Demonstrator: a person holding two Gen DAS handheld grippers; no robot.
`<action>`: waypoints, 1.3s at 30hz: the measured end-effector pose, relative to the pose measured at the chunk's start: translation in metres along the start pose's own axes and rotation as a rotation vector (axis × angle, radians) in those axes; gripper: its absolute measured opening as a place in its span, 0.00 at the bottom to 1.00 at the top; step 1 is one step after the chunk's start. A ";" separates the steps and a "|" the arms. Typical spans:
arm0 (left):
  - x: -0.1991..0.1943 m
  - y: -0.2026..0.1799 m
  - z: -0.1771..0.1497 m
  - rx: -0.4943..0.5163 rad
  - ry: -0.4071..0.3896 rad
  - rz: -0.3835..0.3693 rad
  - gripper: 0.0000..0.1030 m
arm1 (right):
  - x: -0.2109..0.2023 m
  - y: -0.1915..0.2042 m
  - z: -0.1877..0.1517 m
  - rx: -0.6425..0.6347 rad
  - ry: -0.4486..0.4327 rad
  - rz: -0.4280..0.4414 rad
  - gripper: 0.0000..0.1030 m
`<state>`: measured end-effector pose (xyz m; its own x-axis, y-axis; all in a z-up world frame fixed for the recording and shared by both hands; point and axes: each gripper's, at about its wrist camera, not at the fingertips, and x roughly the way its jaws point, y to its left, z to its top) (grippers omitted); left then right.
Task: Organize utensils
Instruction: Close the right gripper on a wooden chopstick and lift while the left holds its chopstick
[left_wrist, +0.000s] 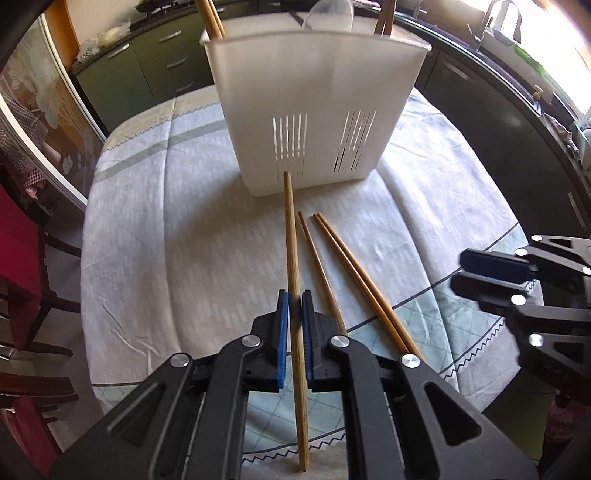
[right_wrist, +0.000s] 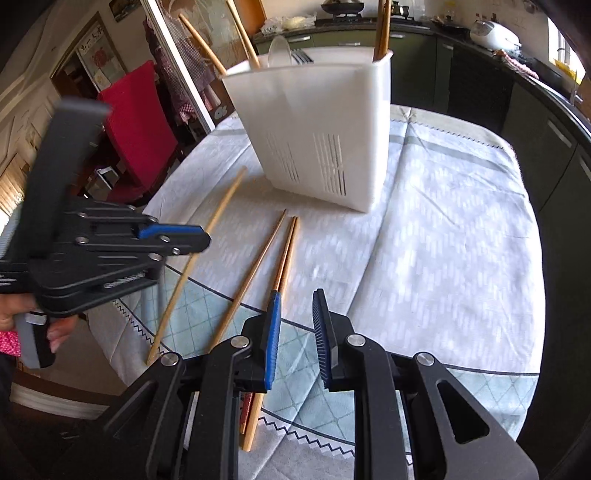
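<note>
A white slotted utensil holder (left_wrist: 314, 107) stands on the table and shows in the right wrist view too (right_wrist: 314, 125); chopsticks, a spoon and a fork stick out of it. My left gripper (left_wrist: 294, 306) is shut on a light wooden chopstick (left_wrist: 293, 258) that points at the holder's base; it appears raised at the left in the right wrist view (right_wrist: 207, 236). Three darker chopsticks (left_wrist: 354, 277) lie on the cloth to its right. My right gripper (right_wrist: 295, 314) is open and empty, just above the near ends of these chopsticks (right_wrist: 284, 254).
A pale patterned tablecloth (left_wrist: 166, 240) covers the round table. A red chair (right_wrist: 140, 129) stands at the far left side. Dark kitchen cabinets (left_wrist: 480, 96) and a counter run behind the table. The table edge is close to both grippers.
</note>
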<state>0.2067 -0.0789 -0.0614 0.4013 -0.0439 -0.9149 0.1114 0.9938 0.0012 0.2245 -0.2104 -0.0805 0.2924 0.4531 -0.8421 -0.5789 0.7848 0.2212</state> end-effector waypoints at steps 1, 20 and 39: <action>-0.009 0.001 -0.001 0.004 -0.032 0.004 0.07 | 0.010 0.001 0.002 0.000 0.022 0.005 0.18; -0.080 0.044 -0.037 -0.005 -0.272 -0.015 0.07 | 0.092 0.020 0.028 -0.045 0.191 -0.087 0.17; -0.083 0.044 -0.043 0.003 -0.297 -0.033 0.07 | 0.077 0.036 0.040 -0.070 0.110 -0.122 0.07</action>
<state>0.1389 -0.0270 -0.0034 0.6460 -0.1047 -0.7561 0.1312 0.9910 -0.0251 0.2569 -0.1299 -0.1178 0.2803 0.3044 -0.9104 -0.5968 0.7981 0.0831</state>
